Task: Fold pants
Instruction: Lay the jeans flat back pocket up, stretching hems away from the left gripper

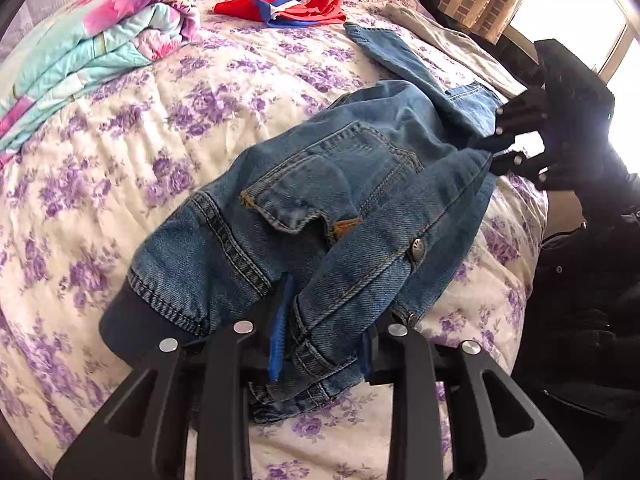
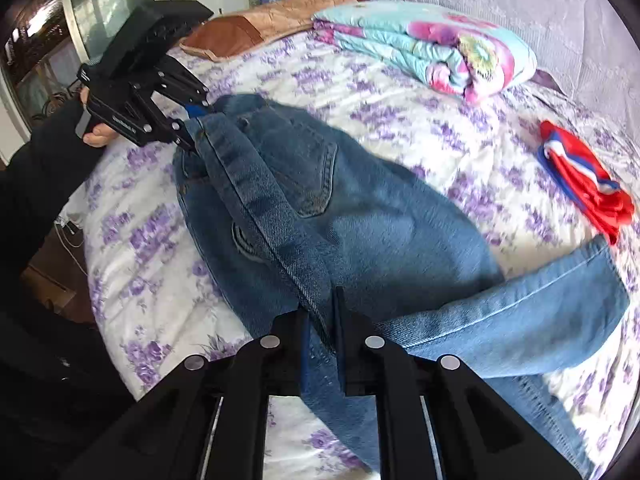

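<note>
Blue denim pants [image 1: 340, 184] lie bunched on a bed with a purple-flowered cover [image 1: 100, 184], back pocket up. My left gripper [image 1: 320, 348] is shut on the waistband, with denim filling the gap between its blue pads. In the right wrist view this left gripper [image 2: 192, 128] holds the waistband corner lifted at the upper left. My right gripper [image 2: 322, 336] is shut on a side seam of the pants [image 2: 360, 216], near where one leg [image 2: 540, 300] trails off to the right. The left wrist view shows the right gripper [image 1: 500, 148] pinching denim at the bed's right side.
A folded floral quilt [image 1: 92, 44] [image 2: 432, 48] lies at the head of the bed. A red and blue garment [image 1: 280, 8] [image 2: 584, 184] and a beige cloth [image 1: 440, 36] lie beyond the pants. A brown pillow [image 2: 256, 24] is by the window. A dark-sleeved arm [image 2: 44, 184] holds the left gripper.
</note>
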A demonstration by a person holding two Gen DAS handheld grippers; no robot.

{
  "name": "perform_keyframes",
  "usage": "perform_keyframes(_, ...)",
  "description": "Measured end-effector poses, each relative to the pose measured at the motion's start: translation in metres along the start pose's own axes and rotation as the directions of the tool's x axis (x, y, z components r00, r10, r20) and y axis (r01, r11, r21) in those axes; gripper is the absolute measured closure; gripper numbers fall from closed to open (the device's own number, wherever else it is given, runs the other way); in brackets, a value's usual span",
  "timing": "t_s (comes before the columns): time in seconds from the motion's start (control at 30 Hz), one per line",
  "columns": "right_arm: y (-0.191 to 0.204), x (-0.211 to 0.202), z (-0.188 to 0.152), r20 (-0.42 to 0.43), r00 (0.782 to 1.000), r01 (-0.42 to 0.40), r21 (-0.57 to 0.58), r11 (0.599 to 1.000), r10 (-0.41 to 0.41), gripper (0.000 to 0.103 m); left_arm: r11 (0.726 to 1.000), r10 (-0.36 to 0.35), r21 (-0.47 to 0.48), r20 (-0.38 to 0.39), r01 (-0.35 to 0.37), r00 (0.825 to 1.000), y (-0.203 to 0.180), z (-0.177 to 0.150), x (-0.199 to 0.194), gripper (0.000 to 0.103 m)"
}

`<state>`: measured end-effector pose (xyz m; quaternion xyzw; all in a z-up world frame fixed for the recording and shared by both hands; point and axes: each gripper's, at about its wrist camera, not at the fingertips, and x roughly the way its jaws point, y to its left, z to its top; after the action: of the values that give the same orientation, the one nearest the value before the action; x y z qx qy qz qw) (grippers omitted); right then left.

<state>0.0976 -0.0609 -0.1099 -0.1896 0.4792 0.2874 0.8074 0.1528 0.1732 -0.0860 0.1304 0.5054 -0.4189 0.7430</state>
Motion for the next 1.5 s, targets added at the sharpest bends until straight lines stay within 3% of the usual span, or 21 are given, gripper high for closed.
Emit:
perform_keyframes(0.17, -0.012, 0.015, -0.01, 0.065, 0.997, -0.053, 0.154, 0.987, 0.043, 0.091, 0.999, 0.032, 0.027, 0.065, -0.034, 0.997, -0.019, -0.016, -0.017, 0.075)
perform_keyframes(0.33, -0.011, 0.015, -0.013, 0.089, 0.995, -0.048, 0.188, 0.981, 0.032, 0.091, 0.999, -0.049, 0.02, 0.116, 0.047, 0.992, -0.032, -0.043, -0.043, 0.072)
perform_keyframes(0.43, -0.009, 0.017, -0.011, 0.085, 0.996, -0.03, 0.202, 0.979, 0.013, 0.091, 0.993, -0.09, -0.049, 0.237, 0.104, 0.967, -0.031, -0.052, -0.076, 0.065)
perform_keyframes(0.47, -0.008, 0.017, -0.011, 0.085, 0.996, -0.022, 0.203, 0.979, 0.005, 0.091, 0.992, -0.072, -0.08, 0.286, 0.099, 0.955, -0.034, -0.051, -0.087, 0.061)
perform_keyframes(0.53, -0.007, 0.017, -0.012, 0.09, 0.996, -0.007, 0.199, 0.98, -0.011, 0.091, 0.979, 0.022, -0.195, 0.383, 0.057, 0.923, -0.04, -0.046, -0.105, 0.041)
perform_keyframes(0.57, -0.006, 0.016, -0.014, 0.094, 0.995, -0.004, 0.199, 0.98, -0.015, 0.091, 0.96, 0.065, -0.272, 0.423, 0.058, 0.904, -0.043, -0.041, -0.108, 0.028)
perform_keyframes(0.6, -0.007, 0.015, -0.016, 0.098, 0.995, -0.006, 0.2, 0.98, -0.014, 0.091, 0.932, 0.118, -0.359, 0.435, 0.052, 0.893, -0.046, -0.036, -0.105, 0.026)
perform_keyframes(0.63, -0.008, 0.014, -0.016, 0.101, 0.995, -0.012, 0.206, 0.978, -0.009, 0.091, 0.904, 0.138, -0.424, 0.42, 0.06, 0.897, -0.048, -0.03, -0.095, 0.026)
perform_keyframes(0.67, -0.01, 0.014, -0.017, 0.103, 0.995, -0.018, 0.211, 0.977, -0.004, 0.091, 0.879, 0.139, -0.471, 0.396, 0.071, 0.908, -0.053, -0.023, -0.081, 0.029)
perform_keyframes(0.73, -0.011, 0.013, -0.018, 0.102, 0.995, -0.023, 0.214, 0.977, 0.001, 0.091, 0.842, 0.14, -0.536, 0.319, 0.056, 0.937, -0.068, -0.015, -0.043, 0.047)
perform_keyframes(0.8, -0.011, 0.011, -0.016, 0.091, 0.996, -0.024, 0.217, 0.976, 0.004, 0.09, 0.793, 0.191, -0.607, 0.167, -0.051, 0.967, -0.078, -0.01, 0.004, 0.058)
perform_keyframes(0.83, -0.012, 0.008, -0.015, 0.076, 0.997, -0.03, 0.22, 0.975, 0.014, 0.09, 0.758, 0.257, -0.638, 0.096, -0.139, 0.962, -0.078, -0.012, 0.024, 0.062)
perform_keyframes(0.93, -0.018, -0.013, -0.011, 0.019, 0.997, -0.072, 0.248, 0.966, 0.069, 0.082, 0.717, 0.403, -0.65, 0.092, -0.252, 0.911, -0.093, -0.015, 0.039, 0.063)
perform_keyframes(0.97, -0.025, -0.026, -0.01, 0.005, 0.996, -0.092, 0.276, 0.957, 0.094, 0.072, 0.704, 0.421, -0.658, 0.086, -0.266, 0.903, -0.095, -0.015, 0.039, 0.063)
perform_keyframes(1.0, -0.034, -0.041, -0.009, 0.011, 0.994, -0.103, 0.312, 0.944, 0.104, 0.054, 0.699, 0.426, -0.663, 0.085, -0.268, 0.901, -0.095, -0.016, 0.039, 0.063)
perform_keyframes(1.03, -0.046, -0.058, -0.007, 0.032, 0.995, -0.098, 0.35, 0.932, 0.092, 0.048, 0.702, 0.427, -0.659, 0.087, -0.269, 0.9, -0.095, -0.017, 0.038, 0.063)
perform_keyframes(1.1, -0.076, -0.092, 0.002, 0.051, 0.999, -0.014, 0.408, 0.913, -0.008, 0.038, 0.707, 0.414, -0.662, 0.102, -0.249, 0.904, -0.094, -0.02, 0.035, 0.063)
perform_keyframes(1.17, -0.115, -0.114, 0.017, 0.012, 0.982, 0.16, 0.476, 0.865, -0.188, 0.031, 0.714, 0.405, -0.659, 0.117, -0.235, 0.907, -0.092, -0.021, 0.035, 0.063)
perform_keyframes(1.27, -0.185, -0.114, 0.043, -0.111, 0.93, 0.346, 0.583, 0.735, -0.349, 0.029, 0.726, 0.391, -0.654, 0.137, -0.213, 0.91, -0.092, -0.024, 0.033, 0.063)
perform_keyframes(1.4, -0.265, -0.061, 0.076, -0.233, 0.92, 0.388, 0.667, 0.636, -0.317, 0.029, 0.741, 0.375, -0.642, 0.15, -0.198, 0.915, -0.089, -0.025, 0.033, 0.063)
perform_keyframes(1.5, -0.299, 0.001, 0.093, -0.366, 0.88, 0.475, 0.659, 0.583, -0.304, 0.032, 0.752, 0.369, -0.629, 0.154, -0.197, 0.916, -0.088, -0.024, 0.034, 0.063)
